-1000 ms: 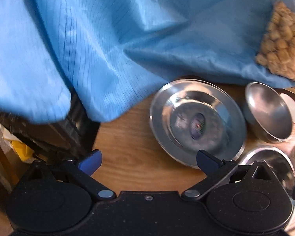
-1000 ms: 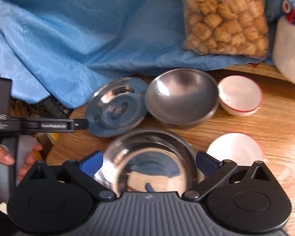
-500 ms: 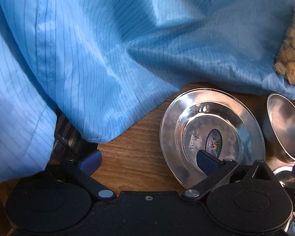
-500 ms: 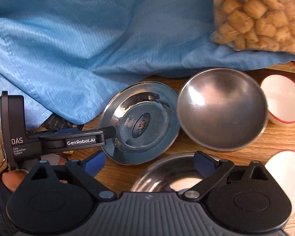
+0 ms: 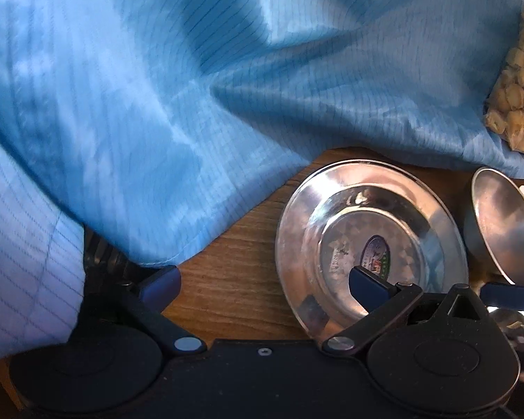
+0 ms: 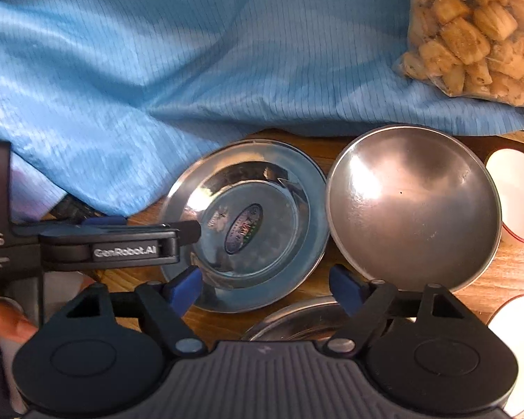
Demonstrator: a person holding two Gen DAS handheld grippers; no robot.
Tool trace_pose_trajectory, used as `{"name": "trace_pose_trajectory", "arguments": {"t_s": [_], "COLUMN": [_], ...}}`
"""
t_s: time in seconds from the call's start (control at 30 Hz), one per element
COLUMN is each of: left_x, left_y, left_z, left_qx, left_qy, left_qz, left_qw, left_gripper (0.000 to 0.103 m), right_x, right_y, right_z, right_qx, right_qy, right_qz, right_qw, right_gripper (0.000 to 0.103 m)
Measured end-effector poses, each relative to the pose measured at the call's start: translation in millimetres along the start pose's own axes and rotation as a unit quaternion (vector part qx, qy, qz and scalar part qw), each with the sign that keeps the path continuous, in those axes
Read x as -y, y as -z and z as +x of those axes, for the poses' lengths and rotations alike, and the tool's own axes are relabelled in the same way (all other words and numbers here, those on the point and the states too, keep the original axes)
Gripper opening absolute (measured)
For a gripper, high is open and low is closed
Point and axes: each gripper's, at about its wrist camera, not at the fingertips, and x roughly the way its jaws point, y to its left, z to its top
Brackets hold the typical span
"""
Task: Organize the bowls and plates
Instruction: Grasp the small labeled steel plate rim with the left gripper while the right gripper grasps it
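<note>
A shallow steel plate (image 5: 335, 223) (image 6: 279, 188) with an oval sticker lies on the wooden table. My left gripper (image 5: 262, 284) is open; its right finger hangs over the plate's near rim and its left finger is over bare wood. It also shows in the right wrist view (image 6: 129, 241), reaching over the plate's left rim. My right gripper (image 6: 265, 288) is open and empty, just in front of the plate. A deep steel bowl (image 6: 412, 206) (image 5: 503, 223) stands right of the plate. Another steel dish (image 6: 297, 321) lies under my right gripper.
A rumpled blue cloth (image 5: 192, 87) (image 6: 192, 63) covers the back and left. A clear bag of snacks (image 6: 478, 28) rests on it at the right. Two white red-rimmed bowls (image 6: 517, 192) (image 6: 520, 335) sit at the far right. A dark object (image 5: 101, 255) pokes out under the cloth.
Both grippers have moved forward and left toward the steel plate. The left gripper's right finger now overlaps the plate. The right gripper has narrowed a little but stays open.
</note>
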Motion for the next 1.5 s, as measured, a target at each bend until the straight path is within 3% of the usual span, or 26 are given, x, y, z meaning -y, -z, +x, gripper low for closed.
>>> {"name": "trace_pose_trajectory", "arguments": {"t_s": [0.17, 0.27, 0.43, 0.6, 0.77, 1.5], "left_x": [3.9, 4.2, 11.5, 16.5, 15.8, 9.3], "left_y": [-5.3, -3.9, 5.6, 11.5, 14.8, 47.2], "left_z": [0.4, -3.0, -0.6, -1.2, -0.9, -37.0], "left_qx": [0.005, 0.006, 0.000, 0.011, 0.015, 0.055], "left_qy": [0.014, 0.029, 0.049, 0.039, 0.026, 0.022], "left_qz": [0.001, -0.003, 0.006, 0.023, 0.028, 0.019], "left_qw": [0.9999, 0.9995, 0.9988, 0.9989, 0.9992, 0.9981], "left_gripper": [0.095, 0.086, 0.069, 0.054, 0.032, 0.032], "right_x": [0.6, 2.4, 7.6, 9.2, 12.8, 7.6], "right_y": [-1.6, -1.5, 0.5, 2.3, 2.8, 28.2], "right_z": [9.7, 11.6, 13.0, 16.3, 20.8, -17.9], "right_qx": [-0.008, -0.010, -0.011, -0.014, -0.011, 0.054], "right_qy": [0.005, 0.002, -0.007, -0.020, -0.031, -0.076], "right_qz": [0.005, 0.010, 0.028, 0.033, 0.045, -0.022], "right_qw": [1.000, 1.000, 1.000, 0.999, 0.998, 0.995], "right_gripper": [0.077, 0.068, 0.041, 0.038, 0.035, 0.034]}}
